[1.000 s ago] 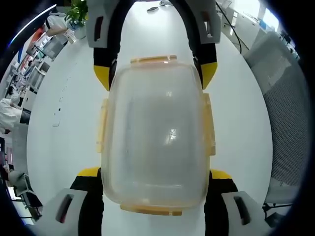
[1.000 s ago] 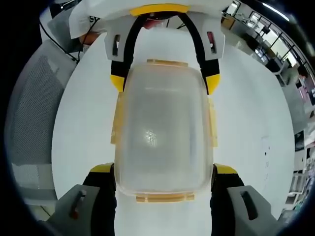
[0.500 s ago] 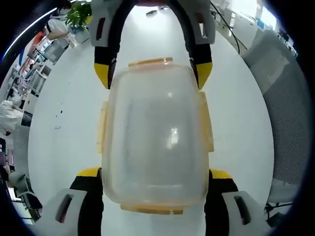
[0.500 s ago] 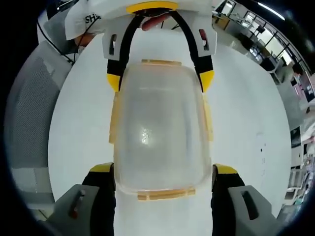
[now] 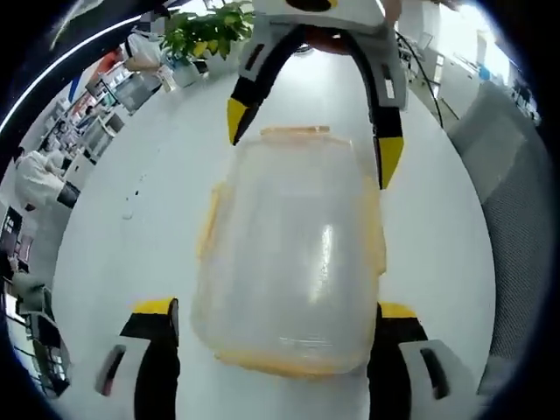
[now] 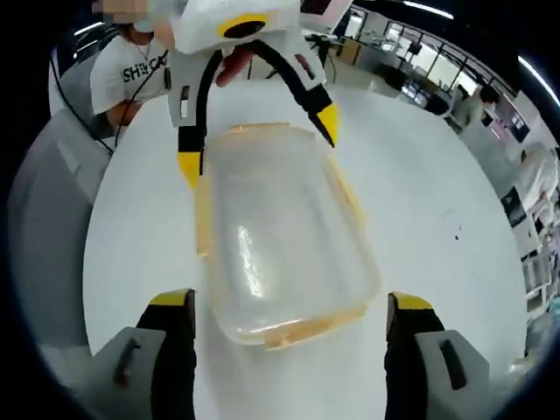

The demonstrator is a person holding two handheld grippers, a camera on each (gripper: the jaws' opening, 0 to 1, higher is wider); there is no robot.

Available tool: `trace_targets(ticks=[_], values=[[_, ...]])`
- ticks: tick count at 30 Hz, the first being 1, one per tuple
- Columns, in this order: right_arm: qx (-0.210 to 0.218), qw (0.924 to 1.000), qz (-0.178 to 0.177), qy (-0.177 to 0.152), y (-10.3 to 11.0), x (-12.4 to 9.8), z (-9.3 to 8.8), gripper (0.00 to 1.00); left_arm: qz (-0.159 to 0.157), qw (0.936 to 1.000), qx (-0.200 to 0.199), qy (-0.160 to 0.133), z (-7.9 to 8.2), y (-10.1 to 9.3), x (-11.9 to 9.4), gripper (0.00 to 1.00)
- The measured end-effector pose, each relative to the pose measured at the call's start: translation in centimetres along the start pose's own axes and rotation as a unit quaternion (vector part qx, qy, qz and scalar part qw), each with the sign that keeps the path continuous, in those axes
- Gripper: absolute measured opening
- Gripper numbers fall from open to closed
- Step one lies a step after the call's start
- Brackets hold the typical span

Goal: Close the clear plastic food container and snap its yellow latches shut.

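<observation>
Both grippers (image 5: pixel 273 319) (image 6: pixel 290 306) widened, releasing container (image 5: pixel 293 262); bare table (image 5: pixel 114 262) around.

Clear container (image 6: pixel 280 236) with lid on, lying on white bench (image 6: pixel 437 219) between open right claw (image 6: pixel 289 311) jaws; left claw (image 6: pixel 254 114) straddling its far end.
</observation>
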State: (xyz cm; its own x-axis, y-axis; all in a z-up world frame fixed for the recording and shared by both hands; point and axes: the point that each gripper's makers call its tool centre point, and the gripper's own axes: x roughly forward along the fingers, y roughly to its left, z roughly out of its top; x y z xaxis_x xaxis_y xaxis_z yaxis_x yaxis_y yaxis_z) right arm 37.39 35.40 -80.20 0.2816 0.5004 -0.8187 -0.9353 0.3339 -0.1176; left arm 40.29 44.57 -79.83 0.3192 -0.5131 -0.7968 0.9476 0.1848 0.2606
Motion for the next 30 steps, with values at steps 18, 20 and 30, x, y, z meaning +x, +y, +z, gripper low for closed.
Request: trace_targets(ticks=[18,20,30], values=[[0.149,0.9841,-0.052,-0.081,1.0,-0.1,-0.4,0.83,0.087,0.9658,-0.212,-0.121,-2.1,-0.6,-3.1,0.81],[0.166,0.9806,-0.055,-0.089,1.3,-0.1,-0.4,0.82,0.083,0.9599,-0.234,-0.131,-2.3,-1.1,-3.0,0.8],[0.202,0.9674,-0.077,-0.132,2.8,-0.2,-0.6,0.92,0.099,0.9422,-0.275,-0.164,-1.8,-3.0,-2.9,0.88]])
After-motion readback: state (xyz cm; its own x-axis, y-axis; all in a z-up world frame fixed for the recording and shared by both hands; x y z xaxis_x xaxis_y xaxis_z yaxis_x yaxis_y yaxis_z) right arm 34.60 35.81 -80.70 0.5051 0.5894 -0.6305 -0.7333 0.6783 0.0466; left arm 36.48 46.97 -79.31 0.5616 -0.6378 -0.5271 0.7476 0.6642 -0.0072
